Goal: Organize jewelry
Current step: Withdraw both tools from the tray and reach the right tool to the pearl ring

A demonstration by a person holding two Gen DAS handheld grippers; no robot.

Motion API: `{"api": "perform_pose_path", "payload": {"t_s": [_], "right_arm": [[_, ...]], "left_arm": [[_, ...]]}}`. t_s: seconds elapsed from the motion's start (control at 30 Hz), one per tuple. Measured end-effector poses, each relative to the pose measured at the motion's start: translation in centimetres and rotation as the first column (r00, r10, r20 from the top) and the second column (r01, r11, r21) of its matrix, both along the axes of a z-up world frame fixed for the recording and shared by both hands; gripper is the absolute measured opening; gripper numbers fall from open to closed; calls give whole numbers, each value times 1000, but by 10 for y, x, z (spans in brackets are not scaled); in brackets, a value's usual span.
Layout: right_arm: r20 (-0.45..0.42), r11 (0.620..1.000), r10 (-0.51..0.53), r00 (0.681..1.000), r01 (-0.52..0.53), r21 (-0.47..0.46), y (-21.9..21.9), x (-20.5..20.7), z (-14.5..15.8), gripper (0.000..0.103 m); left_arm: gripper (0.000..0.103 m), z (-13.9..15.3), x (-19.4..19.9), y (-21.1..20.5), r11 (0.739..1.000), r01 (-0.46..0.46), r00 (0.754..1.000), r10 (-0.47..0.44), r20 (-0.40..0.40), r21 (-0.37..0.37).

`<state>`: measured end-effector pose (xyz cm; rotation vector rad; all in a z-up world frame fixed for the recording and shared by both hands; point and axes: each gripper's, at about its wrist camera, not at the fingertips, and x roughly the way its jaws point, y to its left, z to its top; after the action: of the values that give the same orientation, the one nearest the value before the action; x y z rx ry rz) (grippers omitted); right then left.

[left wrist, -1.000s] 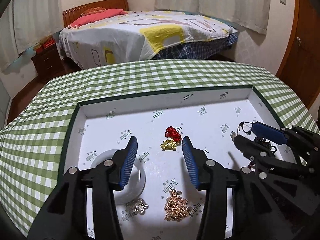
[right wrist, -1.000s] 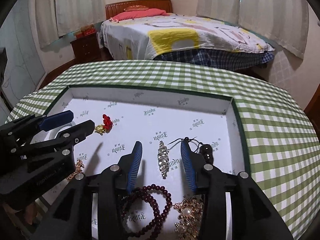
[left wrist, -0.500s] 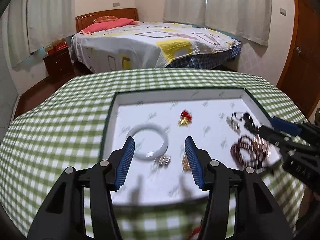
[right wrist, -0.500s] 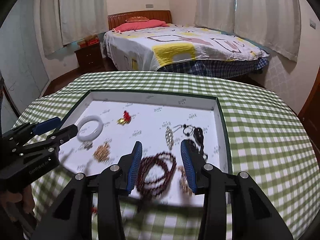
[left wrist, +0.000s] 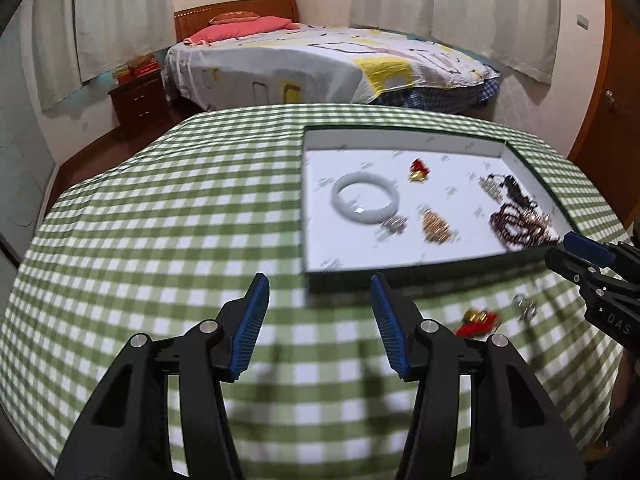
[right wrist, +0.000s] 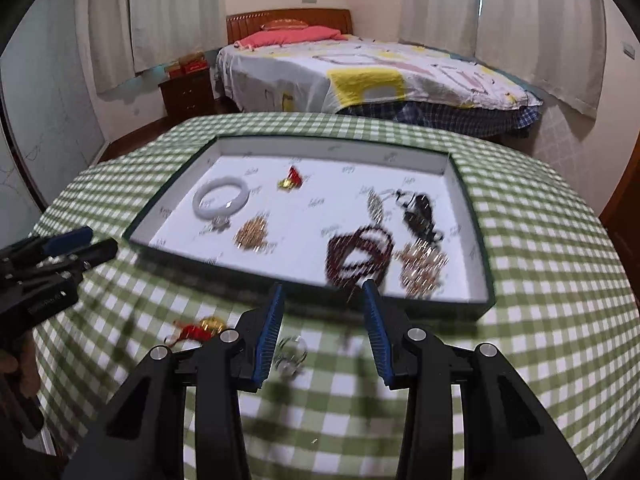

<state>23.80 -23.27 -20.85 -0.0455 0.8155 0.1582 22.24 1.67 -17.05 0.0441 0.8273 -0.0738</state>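
A dark green tray [left wrist: 400, 269] with a white floor holds a white bangle [left wrist: 366, 200], a red-gold charm [left wrist: 418, 170], a gold chain pile [left wrist: 436, 224] and dark red beads [right wrist: 360, 256]. On the cloth in front of the tray lie another red-gold charm [left wrist: 480, 318] and a small silver ring [right wrist: 292, 354]. My left gripper [left wrist: 319, 284] hangs open over bare cloth, left of the tray's near corner. My right gripper [right wrist: 323, 290] is open and empty just before the tray's front wall, with the ring beside its left finger.
The round table wears a green checked cloth [left wrist: 160, 220]. A gold pearl brooch [right wrist: 422, 266], a rhinestone piece [right wrist: 376, 204] and a black corded pendant [right wrist: 418, 210] lie in the tray's right half. Beyond the table stand a bed [right wrist: 380, 68] and a nightstand [left wrist: 138, 98].
Both grippers have drawn back from above the tray to the cloth in front of it, the left one also going left. The loose charm and ring on the cloth have come into view.
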Motion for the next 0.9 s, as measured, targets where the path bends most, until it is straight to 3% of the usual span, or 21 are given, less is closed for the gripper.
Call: {"api": "perform_pose_path", "payload": {"t_s": [0.57,0.63,0.8,0.9], "right_arm": [[-95,999,15,995,-20,-44,17,-5,-39,40],[-102,999,18,995,-22,-42,16,-5,-41,38],[-114,999,40,993,-42,-9,17,-6,-42,22],[-115,999,48,992,-49,-8,17,-7,-42,22]], "left_arm": [[51,-13,-23,49,996,-85,995,85,-44,5],[51,-13,-23,48,996,-84,995,85,-46,5],[51,-16,-23,45,997,-80,995,80,-52,8],[51,-17,-22,42,997,-77,996,77,-55,10]]}}
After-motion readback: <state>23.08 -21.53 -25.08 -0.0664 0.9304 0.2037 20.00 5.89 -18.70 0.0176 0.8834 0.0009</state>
